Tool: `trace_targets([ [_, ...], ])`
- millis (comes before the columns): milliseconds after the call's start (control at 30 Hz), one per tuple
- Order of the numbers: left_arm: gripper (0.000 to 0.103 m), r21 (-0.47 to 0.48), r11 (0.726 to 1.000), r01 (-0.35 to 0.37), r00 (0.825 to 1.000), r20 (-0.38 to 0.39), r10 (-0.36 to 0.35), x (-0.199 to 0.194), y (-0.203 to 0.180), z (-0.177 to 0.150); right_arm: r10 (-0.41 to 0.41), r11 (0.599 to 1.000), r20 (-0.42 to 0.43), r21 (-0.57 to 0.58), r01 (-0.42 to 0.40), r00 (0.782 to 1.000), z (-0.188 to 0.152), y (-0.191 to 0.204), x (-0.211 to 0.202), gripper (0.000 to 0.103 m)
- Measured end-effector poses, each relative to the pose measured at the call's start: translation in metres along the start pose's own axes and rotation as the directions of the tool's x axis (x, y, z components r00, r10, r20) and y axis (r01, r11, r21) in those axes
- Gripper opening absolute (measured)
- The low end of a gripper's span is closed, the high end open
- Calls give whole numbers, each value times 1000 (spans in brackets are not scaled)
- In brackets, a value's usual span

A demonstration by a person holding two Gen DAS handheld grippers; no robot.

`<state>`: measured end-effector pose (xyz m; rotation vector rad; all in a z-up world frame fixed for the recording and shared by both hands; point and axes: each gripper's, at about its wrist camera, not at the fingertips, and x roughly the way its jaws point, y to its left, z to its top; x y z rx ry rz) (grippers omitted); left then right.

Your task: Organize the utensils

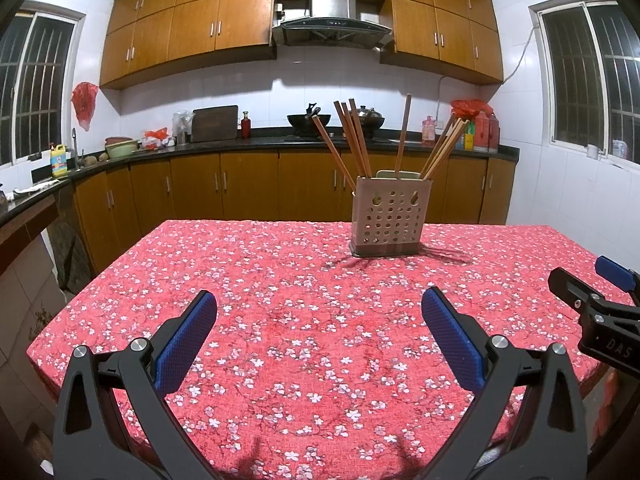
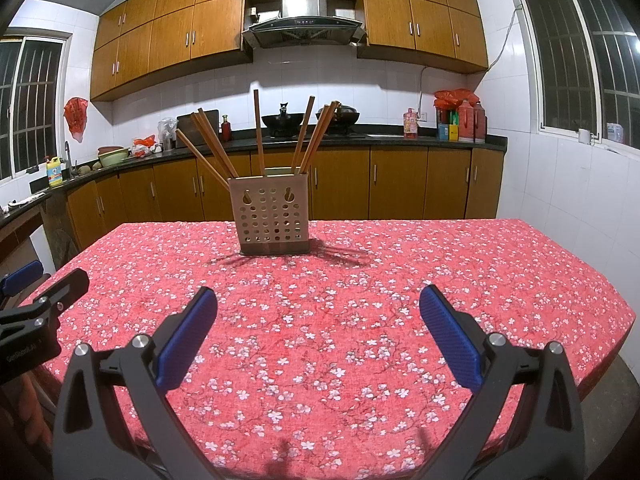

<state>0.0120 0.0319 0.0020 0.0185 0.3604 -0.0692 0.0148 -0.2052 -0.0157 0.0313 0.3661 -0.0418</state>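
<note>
A beige perforated utensil holder (image 1: pixel 389 216) stands upright at the far side of the table; it also shows in the right wrist view (image 2: pixel 273 216). Several wooden chopsticks (image 1: pixel 352 136) stand in it, fanned out, also in the right wrist view (image 2: pixel 212 142). My left gripper (image 1: pixel 319 312) is open and empty above the near part of the table. My right gripper (image 2: pixel 318 308) is open and empty too, well short of the holder. Each gripper shows at the edge of the other's view: the right one (image 1: pixel 592 292), the left one (image 2: pixel 36 292).
The table carries a red floral cloth (image 1: pixel 280 280), its edges close on the left and right. Behind it run wooden kitchen cabinets (image 1: pixel 248 184) and a dark counter with woks (image 1: pixel 304 120), bottles and bowls. Windows flank both sides.
</note>
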Motion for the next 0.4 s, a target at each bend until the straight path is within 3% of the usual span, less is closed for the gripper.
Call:
trace_targets([
  [400,101,-12,1000,1,1000,-7,-1,0,0,1,2,1000,-2,1,-2,1000,0,1,0,99],
])
